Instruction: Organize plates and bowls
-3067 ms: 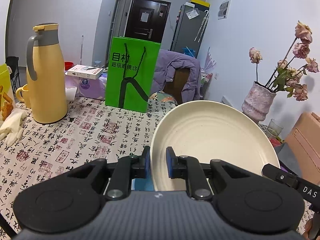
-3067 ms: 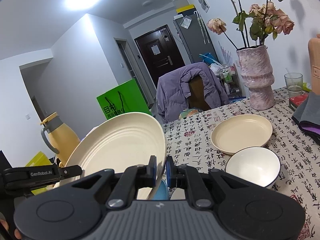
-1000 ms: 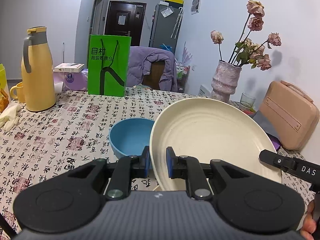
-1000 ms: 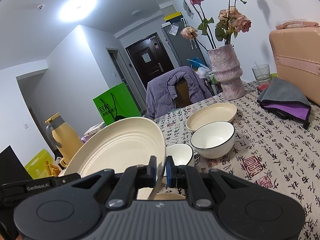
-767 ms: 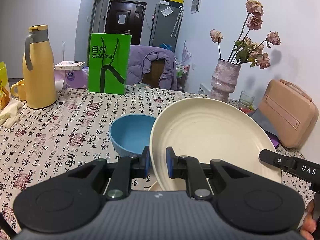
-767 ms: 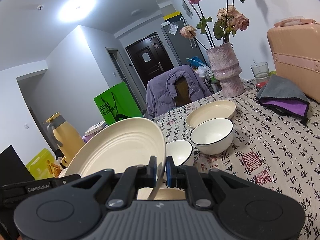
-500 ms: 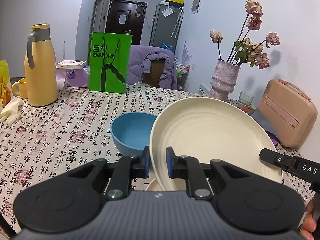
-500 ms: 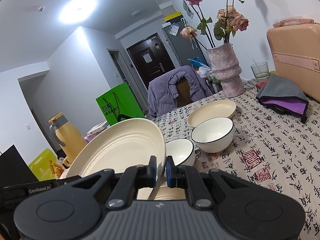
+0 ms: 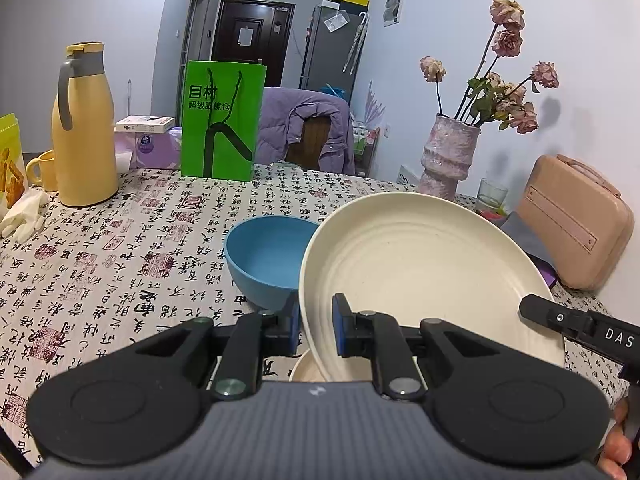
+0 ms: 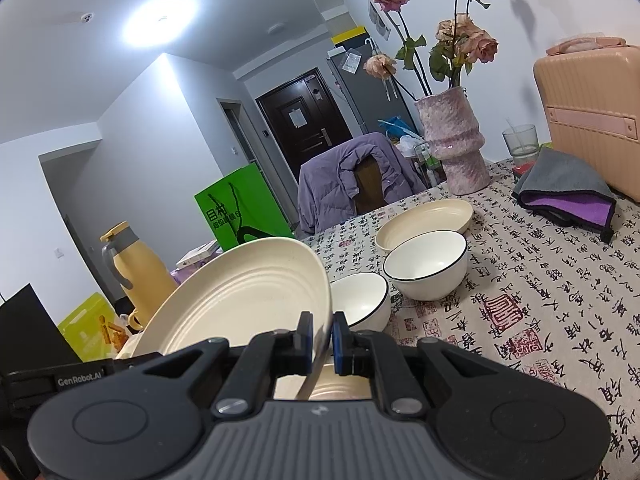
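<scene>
**Both grippers clamped on one cream plate**

The left gripper [image 9: 316,326] is closed on the near rim of a large cream plate [image 9: 420,276], its blue pads pinching the edge. The right gripper [image 10: 320,340] is closed on the same plate [image 10: 244,300] at the opposite rim, so the plate hangs tilted between the two, above the table [image 9: 120,240]. Directly under it a cream dish [image 10: 340,384] shows between the fingers, though too little of it is visible to tell its shape.

Just beyond the plate in the left view sits a blue bowl [image 9: 266,260]. In the right view a small white bowl [image 10: 360,300] stands beside the plate, a larger white bowl [image 10: 426,264] next to that, and a second cream plate [image 10: 424,218] touching or just behind it. Farther off are a pink vase [image 9: 450,156], a yellow flask [image 9: 82,128] and a green bag [image 9: 222,120].
</scene>
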